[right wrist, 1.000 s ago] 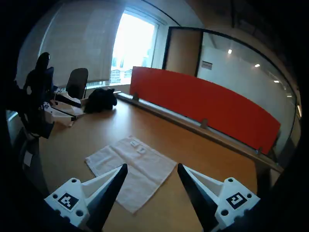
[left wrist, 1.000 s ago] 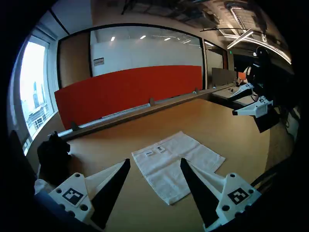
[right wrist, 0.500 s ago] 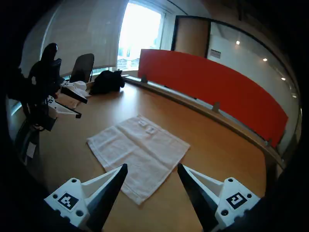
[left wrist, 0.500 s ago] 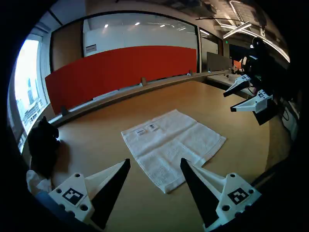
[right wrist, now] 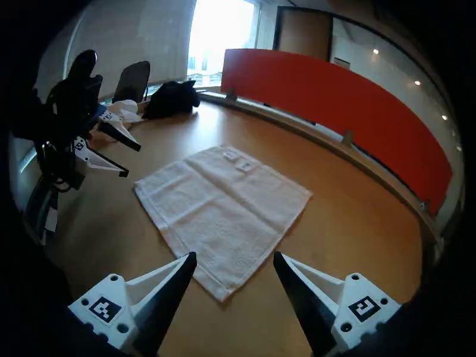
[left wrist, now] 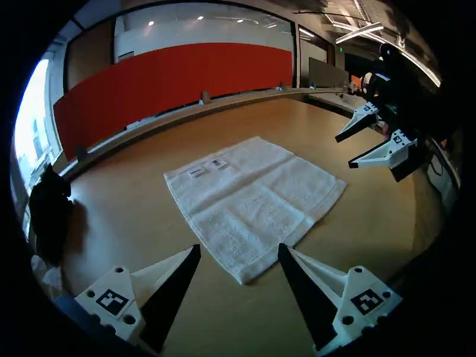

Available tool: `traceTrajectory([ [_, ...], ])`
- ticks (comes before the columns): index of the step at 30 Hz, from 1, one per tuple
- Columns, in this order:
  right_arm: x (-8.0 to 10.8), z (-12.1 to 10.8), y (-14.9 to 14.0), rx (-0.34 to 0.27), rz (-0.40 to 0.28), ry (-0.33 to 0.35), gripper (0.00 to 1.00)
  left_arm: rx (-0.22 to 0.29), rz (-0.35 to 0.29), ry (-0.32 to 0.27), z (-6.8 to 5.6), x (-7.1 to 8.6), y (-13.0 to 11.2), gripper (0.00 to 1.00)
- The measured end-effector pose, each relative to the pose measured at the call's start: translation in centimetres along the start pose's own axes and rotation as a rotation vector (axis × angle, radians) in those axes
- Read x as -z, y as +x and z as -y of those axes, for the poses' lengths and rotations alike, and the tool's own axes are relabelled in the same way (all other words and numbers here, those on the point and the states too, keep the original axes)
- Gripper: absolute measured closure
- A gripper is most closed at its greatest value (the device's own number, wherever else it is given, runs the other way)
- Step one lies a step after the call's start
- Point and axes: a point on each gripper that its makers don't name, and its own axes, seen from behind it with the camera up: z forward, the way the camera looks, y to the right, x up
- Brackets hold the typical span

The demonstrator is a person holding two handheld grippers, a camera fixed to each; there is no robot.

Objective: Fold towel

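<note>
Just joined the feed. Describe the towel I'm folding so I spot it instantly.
Find the long red divider along the far edge of the wooden table. On the tabletop in front of it lies the towel, spread flat, two small tags near its far edge. Unlike the black crumpled bundle by the window, it is white, square and flat.

You'll find nothing readable here: the two small tags on the white terry towel are too small to make out, and the square black-and-white markers on the left gripper and right gripper carry patterns, not letters
</note>
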Motion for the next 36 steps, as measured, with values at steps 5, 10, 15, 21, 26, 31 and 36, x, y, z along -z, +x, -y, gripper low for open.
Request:
traceTrajectory([
  [5,-0.8,0.6,-1.3,0.002,0.029,0.017,0.00,-0.001,0.029,-0.016,-0.4,-1.1,-1.1,0.04],
  [10,-1.4,1.0,-2.9,0.009,0.064,0.034,0.00,0.000,0.063,-0.025,-0.6,-1.9,-2.2,0.03],
  [15,-1.9,1.3,-4.1,0.007,0.094,0.049,0.00,0.005,0.096,-0.037,-0.8,-2.6,-3.2,0.04],
  [21,-2.1,1.2,-5.1,-0.014,0.117,0.057,0.00,0.021,0.138,-0.041,-0.7,-3.1,-4.4,0.04],
  [26,-2.2,1.4,-5.9,-0.017,0.141,0.070,0.02,0.025,0.165,-0.046,-0.9,-3.5,-5.1,0.04],
  [31,-2.3,1.5,-6.4,-0.026,0.158,0.078,0.06,0.022,0.172,-0.049,-1.0,-3.7,-5.2,0.03],
  [36,-2.4,1.7,-6.6,-0.043,0.164,0.091,0.11,0.021,0.178,-0.048,-1.1,-3.7,-5.2,0.03],
])
